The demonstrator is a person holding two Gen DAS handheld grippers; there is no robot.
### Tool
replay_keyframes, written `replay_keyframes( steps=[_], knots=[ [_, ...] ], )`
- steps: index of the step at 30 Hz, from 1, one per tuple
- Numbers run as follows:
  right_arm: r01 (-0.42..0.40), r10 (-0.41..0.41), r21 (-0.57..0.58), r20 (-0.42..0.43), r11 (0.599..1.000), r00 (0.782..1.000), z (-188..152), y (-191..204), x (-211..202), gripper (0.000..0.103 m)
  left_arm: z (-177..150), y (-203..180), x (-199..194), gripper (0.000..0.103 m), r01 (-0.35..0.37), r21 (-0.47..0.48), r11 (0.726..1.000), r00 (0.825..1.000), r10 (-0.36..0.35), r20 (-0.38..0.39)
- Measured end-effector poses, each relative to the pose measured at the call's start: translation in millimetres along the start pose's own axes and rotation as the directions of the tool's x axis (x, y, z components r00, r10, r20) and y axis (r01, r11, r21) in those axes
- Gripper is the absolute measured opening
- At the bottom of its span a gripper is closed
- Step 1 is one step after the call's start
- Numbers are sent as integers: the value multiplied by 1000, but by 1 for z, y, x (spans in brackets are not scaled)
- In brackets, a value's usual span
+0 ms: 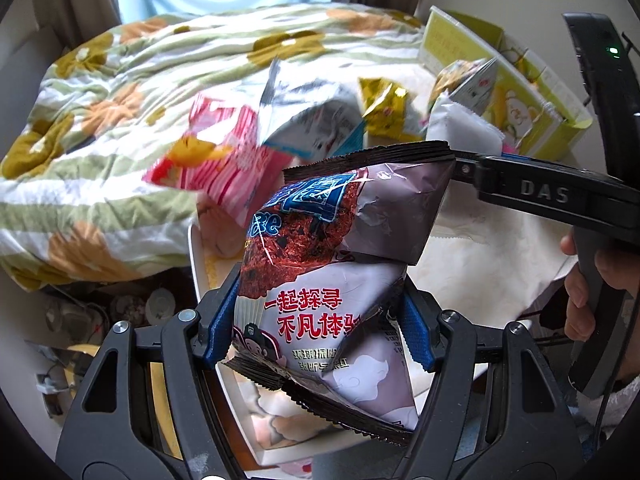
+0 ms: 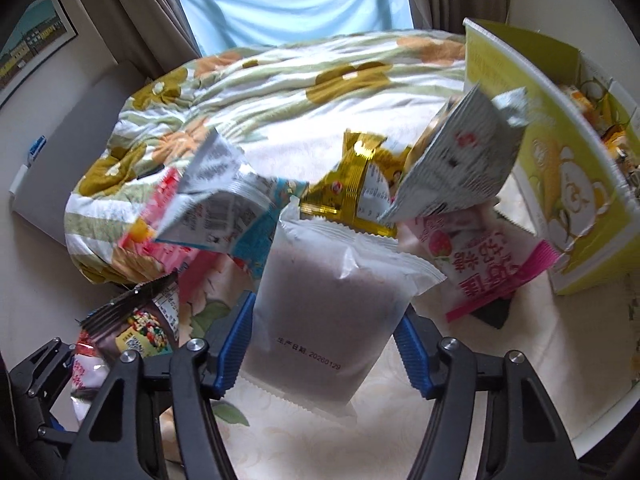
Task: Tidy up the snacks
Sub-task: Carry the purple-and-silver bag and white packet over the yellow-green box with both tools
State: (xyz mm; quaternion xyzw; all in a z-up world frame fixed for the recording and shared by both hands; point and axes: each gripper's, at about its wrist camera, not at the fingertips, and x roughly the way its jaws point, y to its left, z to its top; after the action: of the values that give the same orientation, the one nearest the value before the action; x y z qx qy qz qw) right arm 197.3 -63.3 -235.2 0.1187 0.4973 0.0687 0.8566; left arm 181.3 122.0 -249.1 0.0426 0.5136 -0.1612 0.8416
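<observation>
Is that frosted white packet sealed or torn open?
Sealed: the frosted white packet shows both zigzag end seams intact, puffed between the right jaws.

Glossy crinkled foil cookie packet; matt frosted plastic pouch; cotton quilt

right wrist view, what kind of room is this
Most likely a bedroom at home: a bed with a floral quilt, a curtained window behind it, and a framed picture on the wall.

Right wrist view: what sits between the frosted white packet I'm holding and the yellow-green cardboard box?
A pink strawberry-print snack packet lies between the frosted white packet and the yellow-green cardboard box, seen in the right wrist view.
</observation>
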Motion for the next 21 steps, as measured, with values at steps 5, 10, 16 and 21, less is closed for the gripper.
replay_keyframes(
  steps=[5,10,16,21],
  knots=[
    [0,-2,17,82,1000,997,7,-11,-48,62,22,-19,-24,66,43,21,999,997,-44,58],
    [2,-9,43,152,999,988,21,-42,-95,62,60,-53,-50,66,65,55,996,987,-73,147],
    [1,-13,55,220,999,975,42,-104,-143,62,116,-117,-68,66,72,98,993,965,-95,246],
    [7,-18,46,250,999,968,67,-164,-165,62,166,-181,-61,66,85,108,991,953,-113,282]
  ],
)
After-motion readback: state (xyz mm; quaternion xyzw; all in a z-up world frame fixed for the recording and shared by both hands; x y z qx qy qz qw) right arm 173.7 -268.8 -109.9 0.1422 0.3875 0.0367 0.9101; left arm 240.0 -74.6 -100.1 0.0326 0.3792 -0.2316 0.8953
